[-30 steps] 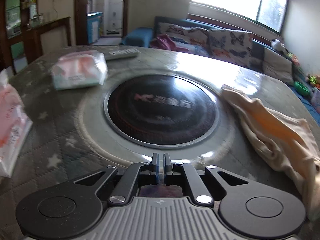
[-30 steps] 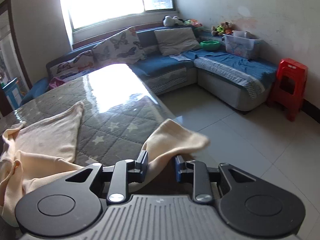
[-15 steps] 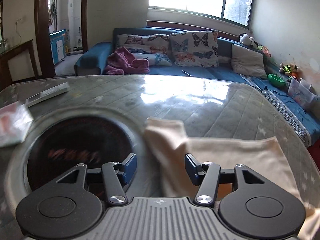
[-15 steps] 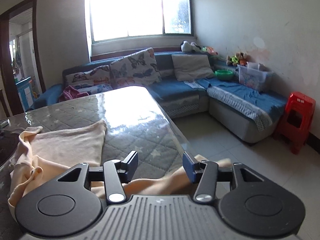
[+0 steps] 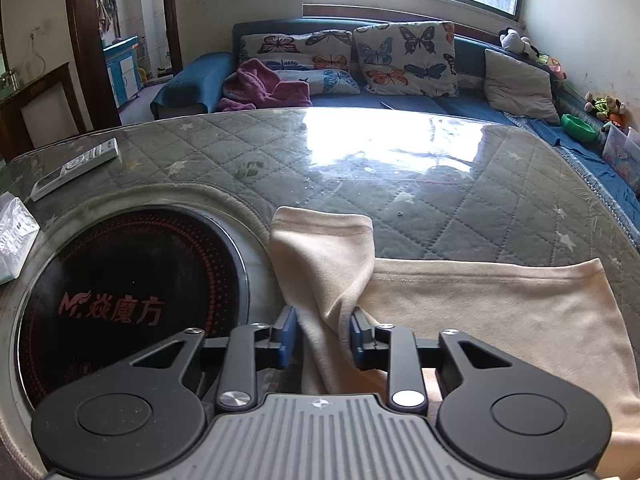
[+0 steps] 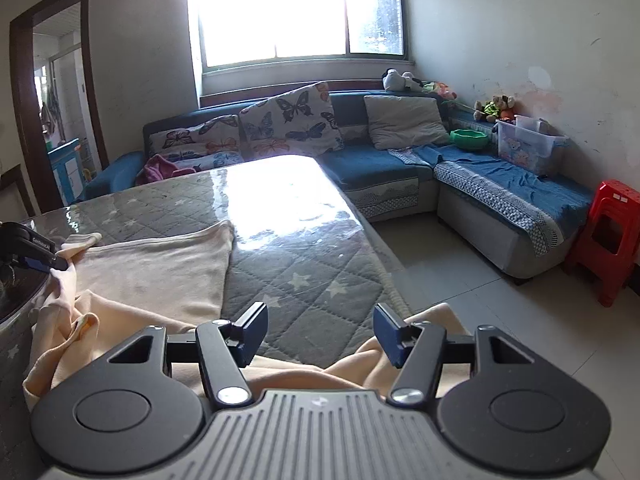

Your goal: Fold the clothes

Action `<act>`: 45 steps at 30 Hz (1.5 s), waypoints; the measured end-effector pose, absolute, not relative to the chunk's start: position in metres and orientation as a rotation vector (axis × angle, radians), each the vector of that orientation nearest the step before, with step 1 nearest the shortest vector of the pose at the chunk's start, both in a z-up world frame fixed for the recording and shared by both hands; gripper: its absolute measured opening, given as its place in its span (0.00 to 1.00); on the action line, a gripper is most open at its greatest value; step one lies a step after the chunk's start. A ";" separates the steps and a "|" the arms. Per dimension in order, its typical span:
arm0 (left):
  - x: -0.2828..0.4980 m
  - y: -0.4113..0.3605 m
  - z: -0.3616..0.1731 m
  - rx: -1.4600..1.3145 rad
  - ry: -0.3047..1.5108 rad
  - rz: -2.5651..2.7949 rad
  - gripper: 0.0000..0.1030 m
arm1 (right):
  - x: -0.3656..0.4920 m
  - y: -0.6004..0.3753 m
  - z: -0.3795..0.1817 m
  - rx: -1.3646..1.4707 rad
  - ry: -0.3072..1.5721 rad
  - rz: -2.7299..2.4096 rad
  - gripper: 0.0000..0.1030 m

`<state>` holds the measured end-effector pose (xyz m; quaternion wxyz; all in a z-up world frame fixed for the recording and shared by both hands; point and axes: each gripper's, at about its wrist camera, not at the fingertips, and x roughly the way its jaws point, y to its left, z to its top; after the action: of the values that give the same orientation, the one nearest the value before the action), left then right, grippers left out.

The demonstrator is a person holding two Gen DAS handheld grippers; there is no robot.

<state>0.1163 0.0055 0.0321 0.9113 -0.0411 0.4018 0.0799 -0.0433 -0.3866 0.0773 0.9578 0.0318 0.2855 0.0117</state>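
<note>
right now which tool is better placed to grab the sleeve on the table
Left. The left tool already straddles the cream sleeve, cloth between its jaws, which have just been closing. The right tool stands open at the table edge, far from it.

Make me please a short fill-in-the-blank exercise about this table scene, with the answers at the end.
1. The garment lying on the table has the colour ____.
2. The white remote control lies near the table's far ____ corner in the left wrist view.
3. The cushions on the sofa are printed with ____.
4. The plastic stool on the floor beside the sofa is ____.

Answers: cream; left; butterflies; red
</note>
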 end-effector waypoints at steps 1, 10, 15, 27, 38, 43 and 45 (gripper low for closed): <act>0.116 0.005 0.033 -0.082 0.825 0.164 0.22 | -0.043 -0.384 0.077 0.063 0.581 0.030 0.58; 0.101 0.005 0.039 -0.074 0.787 0.163 0.09 | -0.045 -0.371 0.078 0.050 0.587 0.060 0.58; 0.088 0.011 0.045 -0.070 0.759 0.176 0.07 | -0.048 -0.361 0.079 0.036 0.585 0.091 0.58; 0.047 0.033 0.057 -0.123 0.709 0.199 0.06 | -0.056 -0.319 0.085 -0.016 0.600 0.276 0.59; 0.019 0.066 0.064 -0.165 0.683 0.245 0.03 | -0.054 -0.251 0.071 -0.111 0.665 0.561 0.59; -0.003 0.084 0.060 -0.197 0.689 0.273 0.03 | -0.057 -0.229 0.069 -0.152 0.677 0.639 0.59; -0.022 0.089 0.067 -0.203 0.667 0.282 0.03 | -0.062 -0.222 0.069 -0.169 0.686 0.681 0.59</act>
<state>-0.0219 0.0892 0.0665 0.9301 -0.0993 0.3257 0.1379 -0.0622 -0.2224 0.0694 0.8820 -0.0813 0.3294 0.3272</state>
